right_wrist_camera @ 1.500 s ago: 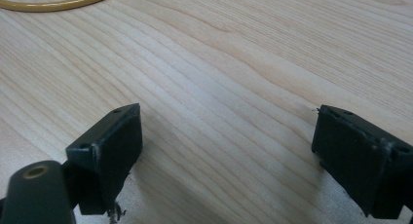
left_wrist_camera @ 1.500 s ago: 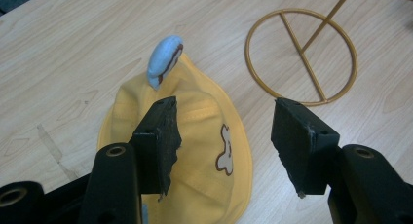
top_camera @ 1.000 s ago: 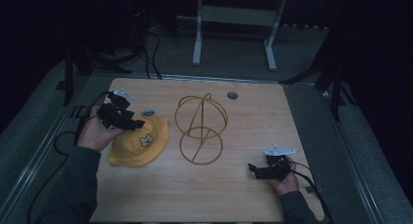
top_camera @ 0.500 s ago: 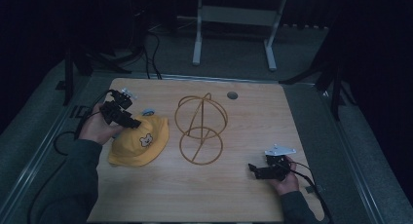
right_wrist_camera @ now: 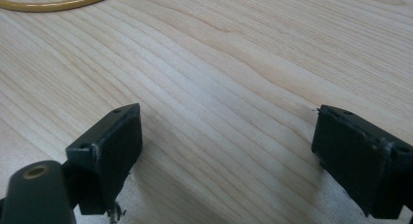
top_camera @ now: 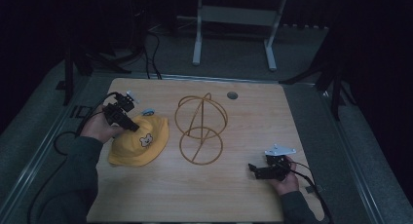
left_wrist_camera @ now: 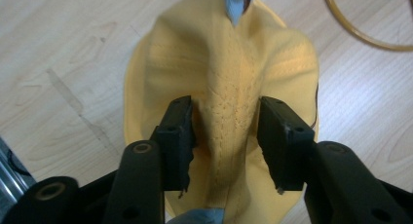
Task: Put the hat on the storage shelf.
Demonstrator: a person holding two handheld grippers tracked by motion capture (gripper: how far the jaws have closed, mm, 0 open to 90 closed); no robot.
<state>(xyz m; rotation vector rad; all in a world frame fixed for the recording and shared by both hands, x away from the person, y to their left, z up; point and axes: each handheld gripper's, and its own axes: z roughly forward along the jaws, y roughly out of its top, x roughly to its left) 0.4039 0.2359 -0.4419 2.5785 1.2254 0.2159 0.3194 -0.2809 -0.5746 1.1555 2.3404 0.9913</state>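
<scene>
The left gripper (left_wrist_camera: 225, 136) has a raised fold of the yellow hat (left_wrist_camera: 229, 83) between its fingers (left_wrist_camera: 176, 131); the jaws have just been closing and the pads now meet the cloth on both sides. The hat lies flat on the table (top_camera: 234, 199), at nine o'clock from the wire stand (top_camera: 200, 129). The right gripper (right_wrist_camera: 226, 156) rests with fingers spread wide over bare wood at five o'clock from the stand. Judging by this, the pinch is only starting: lifting the hat and setting it on the stand remain.
</scene>
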